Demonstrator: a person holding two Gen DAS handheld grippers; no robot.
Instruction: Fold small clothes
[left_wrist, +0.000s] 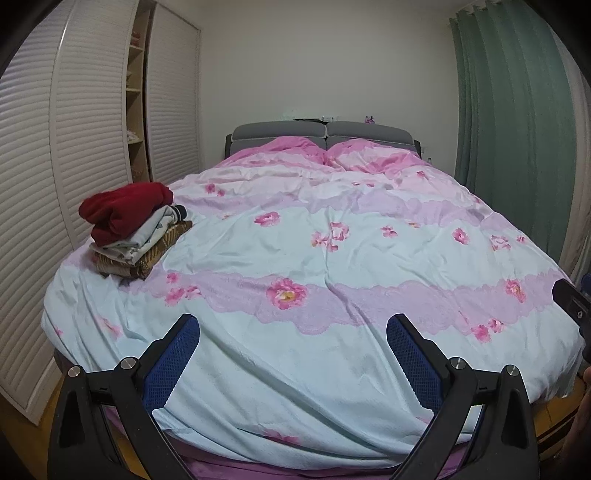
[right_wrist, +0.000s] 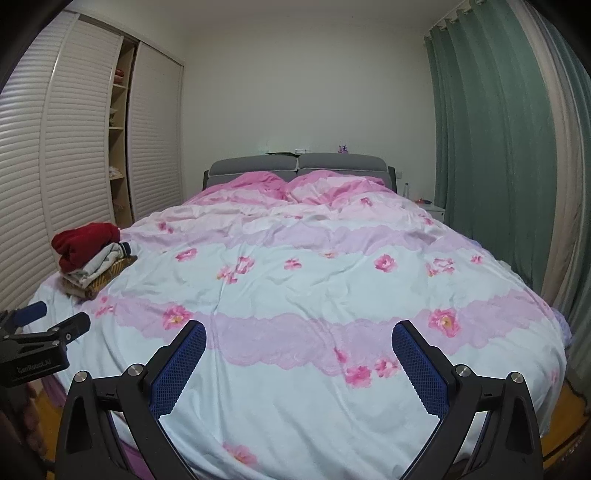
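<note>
- Bedroom, foot of the bed (left_wrist: 332, 387): both claws held above the near edge of the floral duvet (right_wrist: 295, 406), pale blue with pink and lilac bands.
- Left claw (left_wrist: 293, 328): blue-padded fingers (left_wrist: 173, 365) spread wide, nothing between them; only duvet shows in the gap.
- Right claw (right_wrist: 299, 334): fingers (right_wrist: 421, 365) likewise spread wide and empty, over the lilac lace band.
- Right wrist view catches the left claw at the left edge, off to the side; left wrist view shows a dark part of the right claw at the right edge.
- Stack of folded clothes (left_wrist: 136, 236) sits on the duvet at the bed's left edge, well apart from both claws: red garment (left_wrist: 125, 206) on top, pale pieces under it, brown patterned one at the bottom.
- Grey headboard (left_wrist: 321, 133) at the far end, small items on its top, too small to tell.
- Louvred white wardrobe (left_wrist: 92, 129) along the left, one gap showing shelves.
- Green curtain (right_wrist: 491, 147) on the right.
</note>
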